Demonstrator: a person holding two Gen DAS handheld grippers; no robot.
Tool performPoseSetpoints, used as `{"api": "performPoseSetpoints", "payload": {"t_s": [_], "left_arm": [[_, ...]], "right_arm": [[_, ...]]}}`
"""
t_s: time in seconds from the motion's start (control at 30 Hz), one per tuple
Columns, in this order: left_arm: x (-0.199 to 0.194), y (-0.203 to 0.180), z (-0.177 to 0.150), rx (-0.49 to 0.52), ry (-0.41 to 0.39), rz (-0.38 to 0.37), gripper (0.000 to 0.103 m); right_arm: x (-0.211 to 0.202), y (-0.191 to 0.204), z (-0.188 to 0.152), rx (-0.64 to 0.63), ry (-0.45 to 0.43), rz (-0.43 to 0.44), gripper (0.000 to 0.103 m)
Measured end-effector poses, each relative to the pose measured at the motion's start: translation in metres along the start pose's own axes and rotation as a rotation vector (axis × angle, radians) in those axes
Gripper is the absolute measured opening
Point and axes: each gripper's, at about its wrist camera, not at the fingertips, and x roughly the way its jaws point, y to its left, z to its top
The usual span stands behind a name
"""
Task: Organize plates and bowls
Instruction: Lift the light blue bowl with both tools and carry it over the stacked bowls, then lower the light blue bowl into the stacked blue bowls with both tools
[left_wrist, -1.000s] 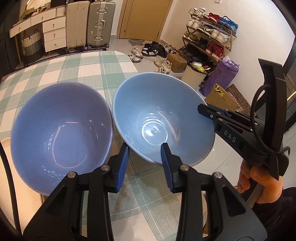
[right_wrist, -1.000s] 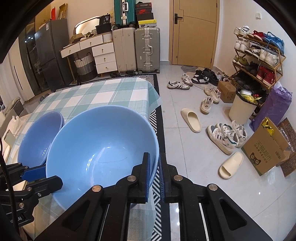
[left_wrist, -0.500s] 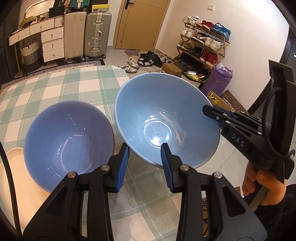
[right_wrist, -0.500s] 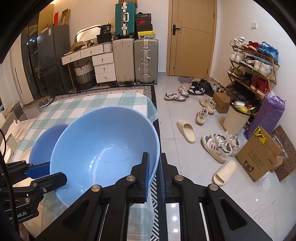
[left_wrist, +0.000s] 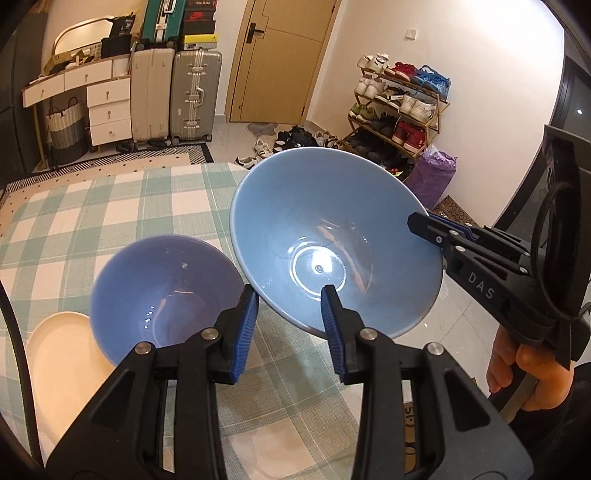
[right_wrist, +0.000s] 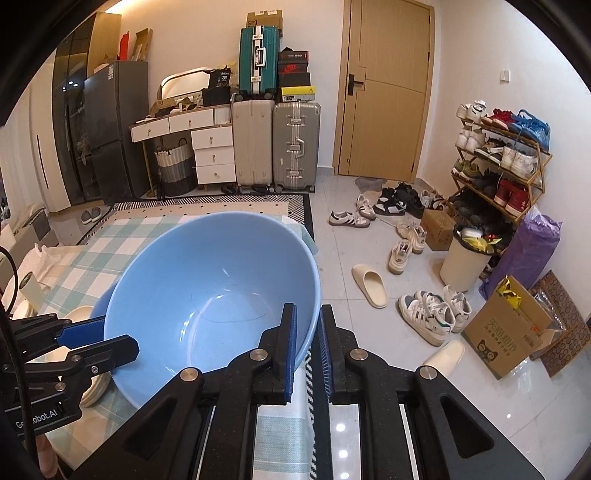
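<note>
Across the near half of the room lies a table under a green-and-white checked cloth (left_wrist: 110, 221), with suitcases (right_wrist: 295, 144), a wooden door (right_wrist: 384, 92) and a shoe rack (right_wrist: 498, 155) at the far walls. On the cloth sits a darker blue bowl (left_wrist: 162, 291), mouth up, beside a cream plate (left_wrist: 59, 358) at its left. Above the table's right edge, the light blue bowl (right_wrist: 207, 295) hangs tilted, its mouth facing up and left. The right gripper (right_wrist: 306, 350) is clenched on its right rim. The left gripper (left_wrist: 288, 325) stands released, its jaws apart near the bowl's lower wall.
</note>
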Motion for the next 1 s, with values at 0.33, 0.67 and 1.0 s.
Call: {"api": "performPoseSetpoints", "payload": {"t_s": [0.33, 0.67, 1.0], "left_arm": [[-0.059, 0.013, 0.007, -0.002, -0.054, 0.038, 0.032], [-0.094, 0.032, 0.005, -0.021, -0.067, 0.077, 0.032], [-0.102, 0.055, 0.003, -0.043, -0.06, 0.119, 0.032]], "right_arm": [[-0.028, 0.035, 0.015, -0.015, -0.048, 0.032, 0.013], [-0.033, 0.066, 0.023, -0.024, -0.064, 0.074, 0.014], [-0.013, 0.091, 0.028, -0.032, -0.048, 0.106, 0.014]]}}
